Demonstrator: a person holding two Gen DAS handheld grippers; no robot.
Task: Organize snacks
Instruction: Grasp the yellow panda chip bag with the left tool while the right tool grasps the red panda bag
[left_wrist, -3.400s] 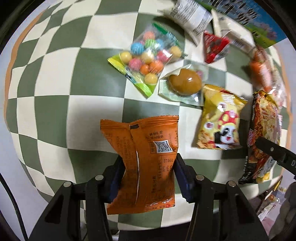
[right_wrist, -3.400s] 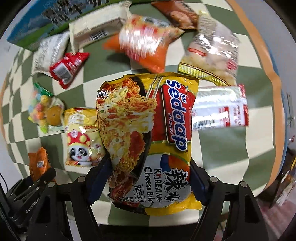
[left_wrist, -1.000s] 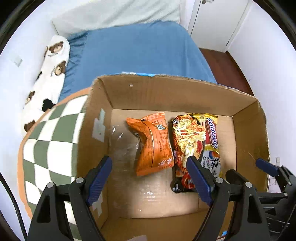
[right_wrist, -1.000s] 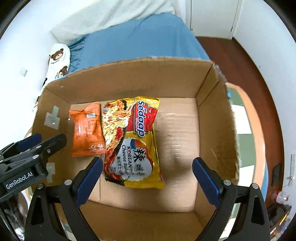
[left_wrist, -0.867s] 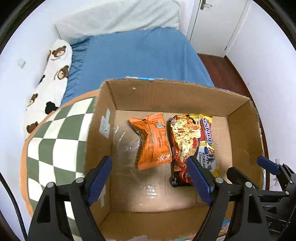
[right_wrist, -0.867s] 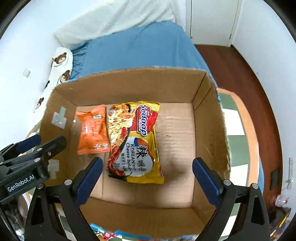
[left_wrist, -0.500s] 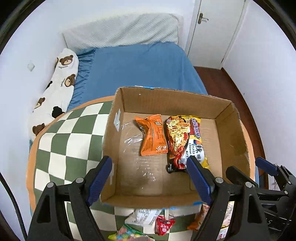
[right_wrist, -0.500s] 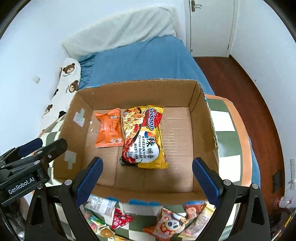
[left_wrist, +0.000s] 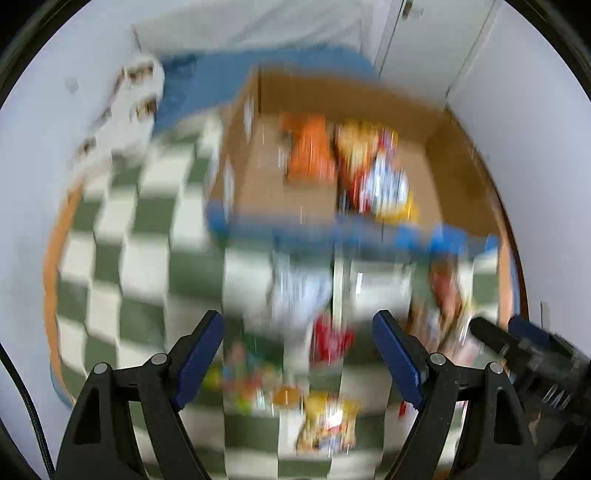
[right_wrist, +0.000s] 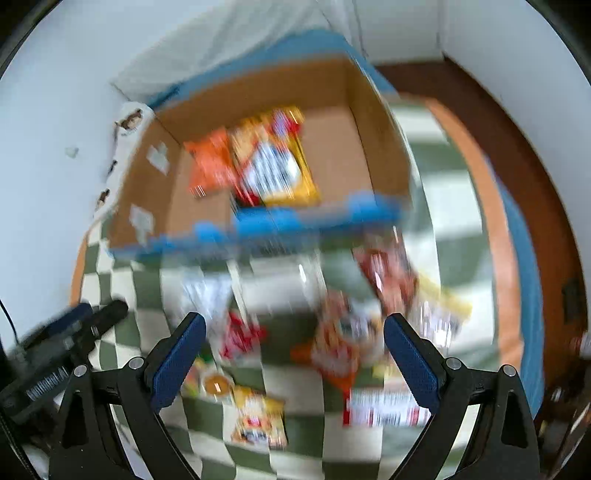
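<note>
Both views are blurred by motion. The cardboard box (left_wrist: 461, 192) (right_wrist: 376, 147) stands at the far side of the checkered table and holds the orange snack bag (left_wrist: 310, 151) (right_wrist: 208, 162) and the yellow noodle pack (left_wrist: 376, 177) (right_wrist: 275, 162), side by side. Several loose snacks lie on the cloth in front of the box: a red packet (left_wrist: 328, 341) (right_wrist: 240, 336), a yellow panda bag (left_wrist: 325, 421) (right_wrist: 260, 421), a candy bag (left_wrist: 240, 369). My left gripper (left_wrist: 297, 354) is open and empty above them. My right gripper (right_wrist: 293, 354) is open and empty too.
The green-and-white checkered cloth (left_wrist: 129, 258) covers a round table with an orange rim (right_wrist: 476, 173). A blue bed (left_wrist: 207, 81) and white walls lie beyond the box. The other gripper shows at each view's edge, on the right (left_wrist: 524, 350) and on the left (right_wrist: 62, 339).
Both grippers let go of the orange bag and noodle pack in the box, then pulled back and tilted down, so the loose snacks on the cloth come into view.
</note>
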